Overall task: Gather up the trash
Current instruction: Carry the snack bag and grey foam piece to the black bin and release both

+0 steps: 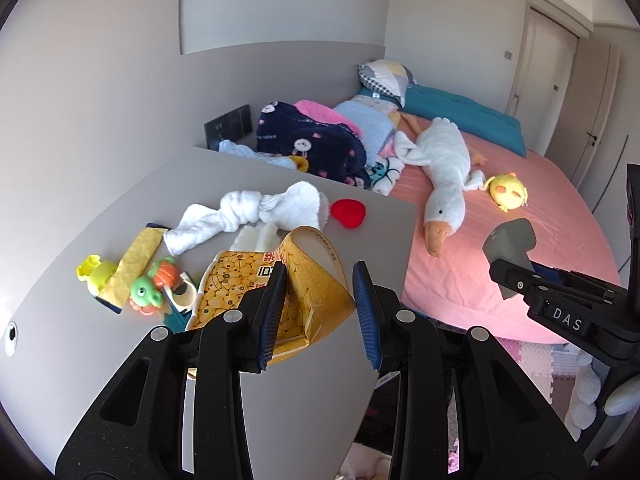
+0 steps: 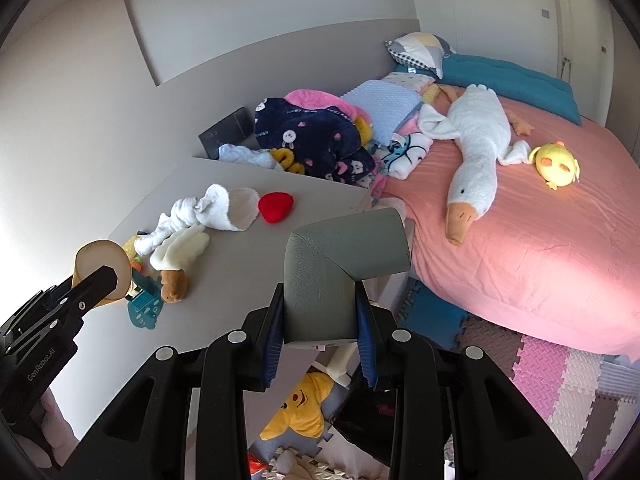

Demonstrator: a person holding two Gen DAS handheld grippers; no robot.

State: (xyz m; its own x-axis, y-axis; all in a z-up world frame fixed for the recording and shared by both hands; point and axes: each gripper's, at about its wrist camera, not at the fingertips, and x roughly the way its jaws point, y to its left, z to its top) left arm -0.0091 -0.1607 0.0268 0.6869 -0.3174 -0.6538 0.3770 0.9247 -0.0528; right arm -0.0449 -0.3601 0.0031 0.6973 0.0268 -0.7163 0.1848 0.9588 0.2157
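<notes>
A yellow printed carton (image 1: 248,288) with an open flap lies on the grey table (image 1: 120,216). My left gripper (image 1: 320,312) is open, its left finger against the carton and its right finger clear of it; it also shows in the right wrist view (image 2: 96,284) beside the carton's flap (image 2: 102,268). My right gripper (image 2: 320,328) is shut on a grey foam corner guard (image 2: 344,264) above the table's near corner; the guard also shows in the left wrist view (image 1: 510,244).
On the table lie a knotted white cloth (image 1: 248,210), a red heart (image 1: 348,213), a yellow wrapper (image 1: 134,264), small plastic toys (image 1: 148,288) and a teal toy (image 2: 142,306). A pink bed (image 1: 520,216) with a plush goose (image 1: 444,172) is to the right. Foam mats (image 2: 552,368) cover the floor.
</notes>
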